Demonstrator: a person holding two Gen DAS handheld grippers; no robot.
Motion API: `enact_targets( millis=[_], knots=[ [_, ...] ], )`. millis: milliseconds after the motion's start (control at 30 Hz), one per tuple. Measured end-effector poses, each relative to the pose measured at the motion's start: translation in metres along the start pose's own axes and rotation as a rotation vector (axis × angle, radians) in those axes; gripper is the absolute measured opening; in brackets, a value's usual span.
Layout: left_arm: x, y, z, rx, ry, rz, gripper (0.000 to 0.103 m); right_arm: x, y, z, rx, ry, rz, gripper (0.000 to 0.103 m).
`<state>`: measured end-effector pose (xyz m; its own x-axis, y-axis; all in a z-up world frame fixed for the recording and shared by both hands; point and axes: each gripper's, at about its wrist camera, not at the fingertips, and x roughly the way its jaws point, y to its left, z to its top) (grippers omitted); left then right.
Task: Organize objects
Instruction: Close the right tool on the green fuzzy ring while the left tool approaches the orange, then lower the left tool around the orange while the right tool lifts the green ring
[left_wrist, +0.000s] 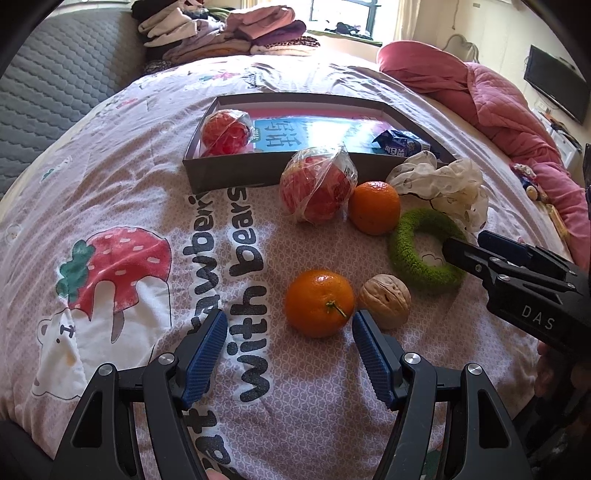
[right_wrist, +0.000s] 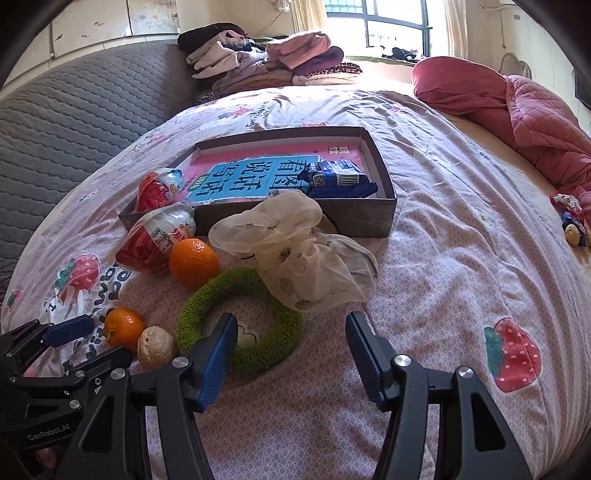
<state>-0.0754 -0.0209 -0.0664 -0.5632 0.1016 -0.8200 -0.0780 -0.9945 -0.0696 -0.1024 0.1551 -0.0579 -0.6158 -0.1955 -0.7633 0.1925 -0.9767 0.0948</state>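
A shallow grey box (left_wrist: 229, 171) (right_wrist: 365, 218) lies on the bed with a pink-blue book (left_wrist: 325, 133), a wrapped red fruit (left_wrist: 225, 131) and a blue packet (right_wrist: 334, 177) inside. In front of it lie another wrapped red fruit (left_wrist: 316, 188), an orange (left_wrist: 373, 207), a white scrunchie (right_wrist: 295, 251), a green ring (left_wrist: 421, 258) (right_wrist: 240, 317), a walnut (left_wrist: 386, 300) and a near orange (left_wrist: 319, 302). My left gripper (left_wrist: 288, 328) is open, just short of the near orange. My right gripper (right_wrist: 290, 328) is open at the green ring's near edge.
Folded clothes (right_wrist: 273, 59) are piled at the bed's far end by the window. A red quilt (right_wrist: 535, 114) lies along the right side. A grey padded headboard (right_wrist: 74, 107) stands on the left. Small toys (right_wrist: 572, 221) lie at the right edge.
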Motion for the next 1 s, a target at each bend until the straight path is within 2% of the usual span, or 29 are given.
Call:
enact_targets(
  millis=[167,433,567,800,1000],
  knots=[
    [0.003,-0.001,0.003,0.004,-0.013,0.006,0.072,0.007,0.005,-0.001,-0.027,0.003,-0.007,0.06],
    [0.008,-0.008,0.007,0.017,-0.032,0.02,0.072,0.017,0.009,-0.001,-0.048,0.015,-0.012,0.052],
    [0.013,-0.011,0.008,0.023,-0.024,0.017,0.072,0.018,0.01,-0.002,-0.058,0.017,-0.002,0.043],
    [0.018,-0.006,0.008,-0.001,-0.01,0.005,0.072,0.015,0.007,-0.003,-0.051,0.021,0.033,0.019],
    [0.018,-0.009,0.006,0.026,-0.004,0.028,0.072,0.013,0.004,-0.004,-0.041,0.028,0.059,0.015]
  ],
)
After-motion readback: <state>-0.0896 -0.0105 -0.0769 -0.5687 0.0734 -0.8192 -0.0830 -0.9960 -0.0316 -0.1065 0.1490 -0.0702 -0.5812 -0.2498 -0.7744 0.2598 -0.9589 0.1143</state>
